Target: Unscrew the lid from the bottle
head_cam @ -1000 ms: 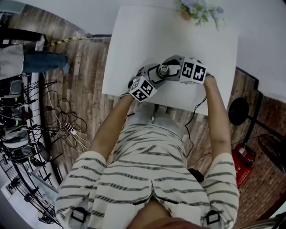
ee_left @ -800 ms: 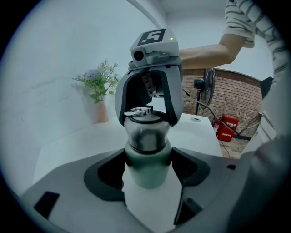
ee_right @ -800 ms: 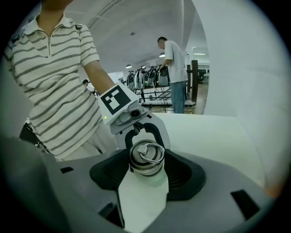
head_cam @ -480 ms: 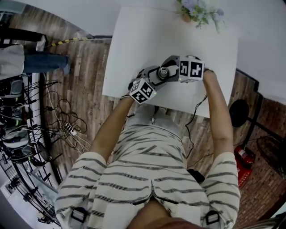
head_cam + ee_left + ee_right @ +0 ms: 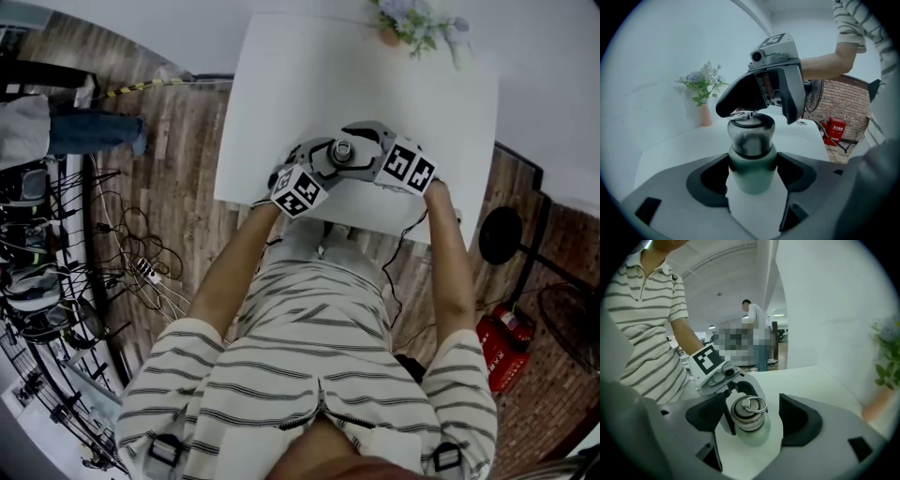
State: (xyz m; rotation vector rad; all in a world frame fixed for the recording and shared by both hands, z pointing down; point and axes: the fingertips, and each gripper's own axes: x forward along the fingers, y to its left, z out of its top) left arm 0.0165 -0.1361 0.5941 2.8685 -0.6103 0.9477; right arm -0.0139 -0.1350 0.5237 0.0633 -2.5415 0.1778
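A small pale green bottle (image 5: 751, 168) with a steel lid (image 5: 751, 133) stands on the white table (image 5: 281, 94). My left gripper (image 5: 751, 164) is shut on the bottle's body, its pads pressing both sides. My right gripper (image 5: 752, 420) reaches over from above with the lid (image 5: 749, 411) and its ring between the jaws. Those jaws are opening, with a clear gap on both sides of the lid. In the head view both grippers meet at the lid (image 5: 342, 149) near the table's front edge, the left gripper (image 5: 319, 167) on the left and the right gripper (image 5: 364, 141) on the right.
A vase of flowers (image 5: 412, 23) stands at the table's far edge. The table's front edge runs just behind the grippers. Cables (image 5: 141, 253) lie on the wood floor at left; a fan stand (image 5: 502, 234) and a red extinguisher (image 5: 502, 342) are at right. A person (image 5: 754, 329) stands far off.
The right gripper has turned, its marker cube swinging down toward the right. Its jaws have spread off the lid. The left gripper and the bottle have stayed put.
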